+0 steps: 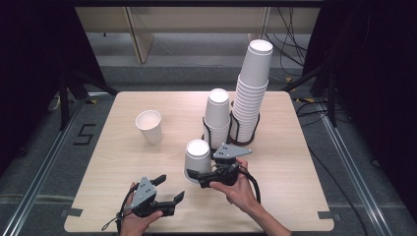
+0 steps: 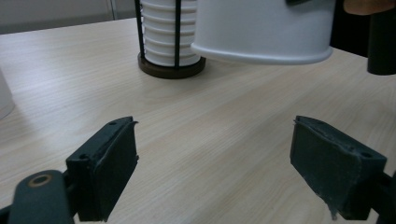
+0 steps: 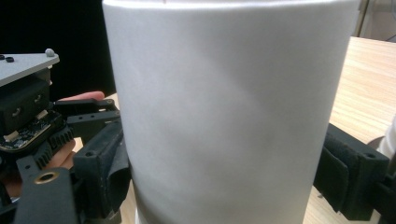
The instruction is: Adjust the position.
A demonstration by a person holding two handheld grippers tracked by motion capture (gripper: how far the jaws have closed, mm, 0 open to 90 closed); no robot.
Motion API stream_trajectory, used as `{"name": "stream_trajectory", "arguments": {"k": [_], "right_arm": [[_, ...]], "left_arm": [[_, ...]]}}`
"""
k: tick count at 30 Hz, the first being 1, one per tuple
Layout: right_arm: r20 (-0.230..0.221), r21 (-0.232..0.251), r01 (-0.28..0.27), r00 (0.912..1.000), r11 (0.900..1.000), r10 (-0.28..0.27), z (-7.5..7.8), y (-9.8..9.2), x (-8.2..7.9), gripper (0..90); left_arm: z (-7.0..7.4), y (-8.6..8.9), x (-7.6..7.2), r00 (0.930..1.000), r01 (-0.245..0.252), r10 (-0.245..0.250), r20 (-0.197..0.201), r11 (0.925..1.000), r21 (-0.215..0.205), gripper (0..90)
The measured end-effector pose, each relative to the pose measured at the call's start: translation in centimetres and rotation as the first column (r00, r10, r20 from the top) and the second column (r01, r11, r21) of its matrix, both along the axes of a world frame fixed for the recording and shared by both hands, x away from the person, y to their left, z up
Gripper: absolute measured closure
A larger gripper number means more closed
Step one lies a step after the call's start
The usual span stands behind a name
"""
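Note:
My right gripper [image 1: 197,173] is shut on an upside-down white paper cup [image 1: 197,156] at the table's near middle. In the right gripper view the cup [image 3: 224,102] sits between both black pads [image 3: 105,172], which press its sides. From the left gripper view the cup's rim [image 2: 261,49] looks slightly above the table. My left gripper [image 1: 171,187] is open near the front edge, left of the cup, with nothing between its fingers [image 2: 109,168].
Two stacks of upside-down white cups stand in black wire holders behind the held cup: a short stack [image 1: 217,115] and a tall stack [image 1: 252,93]. One upright cup [image 1: 148,125] stands alone at the left. The wooden table [image 1: 290,162] has bare room at the right and front.

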State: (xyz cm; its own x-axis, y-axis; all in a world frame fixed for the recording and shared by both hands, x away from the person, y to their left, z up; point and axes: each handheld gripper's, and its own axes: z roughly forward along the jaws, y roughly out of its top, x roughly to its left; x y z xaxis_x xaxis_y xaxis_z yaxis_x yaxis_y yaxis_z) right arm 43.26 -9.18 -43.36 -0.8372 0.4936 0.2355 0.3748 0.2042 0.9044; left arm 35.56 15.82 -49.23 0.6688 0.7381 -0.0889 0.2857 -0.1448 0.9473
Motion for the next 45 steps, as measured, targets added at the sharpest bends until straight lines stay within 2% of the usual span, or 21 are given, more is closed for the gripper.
{"name": "stream_trajectory", "arguments": {"k": [4,5,7,11,12,13,18,20,22,23,26,28,30,31,37,38,39,40,42,43,45], "right_arm": [[0.008,-0.001,-0.012,0.9999,1.000,0.012,-0.3,0.5,0.3,16.4],[0.022,-0.008,-0.011,0.9997,1.000,0.011,-0.3,0.6,0.4,16.4],[0.020,-0.005,-0.016,0.9997,1.000,0.016,-0.4,0.8,0.4,16.3],[0.011,-0.001,-0.012,0.9999,1.000,0.012,-0.3,1.1,0.2,16.4],[0.012,0.006,-0.011,0.9999,1.000,0.011,-0.3,1.2,0.1,16.4],[0.000,0.009,-0.009,1.0000,1.000,0.009,-0.3,1.4,0.0,16.4],[0.012,0.009,-0.026,0.9996,1.000,0.025,-0.3,1.8,0.1,16.4],[0.019,0.013,-0.020,0.9996,1.000,0.020,-0.3,1.9,0.1,16.5],[-0.002,0.026,-0.019,0.9998,0.999,0.019,-0.3,2.1,-0.1,16.5],[0.010,0.015,-0.031,0.9995,0.999,0.031,-0.3,2.2,0.0,16.6],[0.017,0.016,-0.029,0.9994,0.999,0.029,-0.3,2.6,-0.2,16.6],[0.028,0.011,-0.038,0.9989,0.999,0.037,-0.5,3.0,-0.1,16.6],[0.026,0.013,-0.043,0.9987,0.999,0.043,-0.5,3.3,-0.2,16.7],[0.014,0.015,-0.041,0.9991,0.999,0.041,-0.5,3.5,-0.3,16.7],[0.028,0.024,-0.055,0.9982,0.998,0.054,-0.3,4.3,-1.0,16.8],[0.044,0.019,-0.051,0.9978,0.998,0.050,-0.3,4.3,-1.1,16.8],[0.012,0.028,-0.044,0.9990,0.999,0.044,-0.3,4.5,-1.4,16.8],[0.038,0.022,-0.062,0.9974,0.998,0.061,-0.4,4.5,-1.2,16.8],[0.032,0.021,-0.063,0.9976,0.998,0.062,-0.5,4.6,-1.2,16.8],[0.009,0.025,-0.053,0.9986,0.998,0.053,-0.5,4.6,-1.3,16.8],[0.020,0.025,-0.061,0.9980,0.998,0.060,-0.7,4.7,-1.3,16.8]], "left_arm": [[0.2,-0.2,0.0,1.0000,-0.007,0.007,0.002,1.0000,0.005,14.4],[0.1,-0.2,0.1,1.0000,-0.003,0.003,0.009,0.9999,-0.015,14.4],[0.3,-0.2,0.0,0.9996,-0.025,0.026,0.010,0.9996,-0.012,14.4],[0.4,-0.5,0.1,0.9997,-0.022,0.022,0.011,0.9991,-0.037,14.4],[0.5,-0.5,0.1,0.9994,-0.016,0.017,0.028,0.9984,-0.054,14.4],[0.6,-0.4,0.0,0.9991,-0.024,0.025,0.034,0.9986,-0.047,14.4],[0.6,-0.6,0.1,0.9983,-0.025,0.028,0.050,0.9979,-0.060,14.4],[0.5,-0.8,0.2,0.9982,-0.030,0.033,0.050,0.9980,-0.056,14.4],[0.6,-0.8,0.2,0.9973,-0.031,0.034,0.065,0.9982,-0.052,14.4],[0.7,-0.8,0.1,0.9973,-0.040,0.043,0.060,0.9983,-0.042,14.0],[0.7,-0.9,0.1,0.9958,-0.030,0.036,0.085,0.9974,-0.066,14.1],[0.7,-1.0,0.1,0.9966,-0.025,0.031,0.077,0.9970,-0.074,14.2],[0.9,-1.2,0.0,0.9967,-0.027,0.032,0.074,0.9978,-0.060,14.3],[0.9,-1.3,0.0,0.9963,-0.036,0.041,0.076,0.9978,-0.056,13.5],[0.8,-1.6,0.0,0.9951,-0.051,0.056,0.082,0.9972,-0.054,3.7],[0.8,-1.5,0.0,0.9950,-0.052,0.056,0.083,0.9971,-0.056,3.3],[0.8,-1.5,0.0,0.9950,-0.054,0.059,0.081,0.9965,-0.064,2.9],[0.7,-1.6,0.1,0.9937,-0.052,0.059,0.095,0.9959,-0.075,2.7],[0.9,-1.5,0.0,0.9929,-0.060,0.067,0.098,0.9956,-0.071,2.7],[0.9,-1.6,0.0,0.9927,-0.062,0.069,0.099,0.9954,-0.074,2.4],[0.8,-1.6,0.1,0.9936,-0.063,0.070,0.088,0.9947,-0.081,1.7]]}}
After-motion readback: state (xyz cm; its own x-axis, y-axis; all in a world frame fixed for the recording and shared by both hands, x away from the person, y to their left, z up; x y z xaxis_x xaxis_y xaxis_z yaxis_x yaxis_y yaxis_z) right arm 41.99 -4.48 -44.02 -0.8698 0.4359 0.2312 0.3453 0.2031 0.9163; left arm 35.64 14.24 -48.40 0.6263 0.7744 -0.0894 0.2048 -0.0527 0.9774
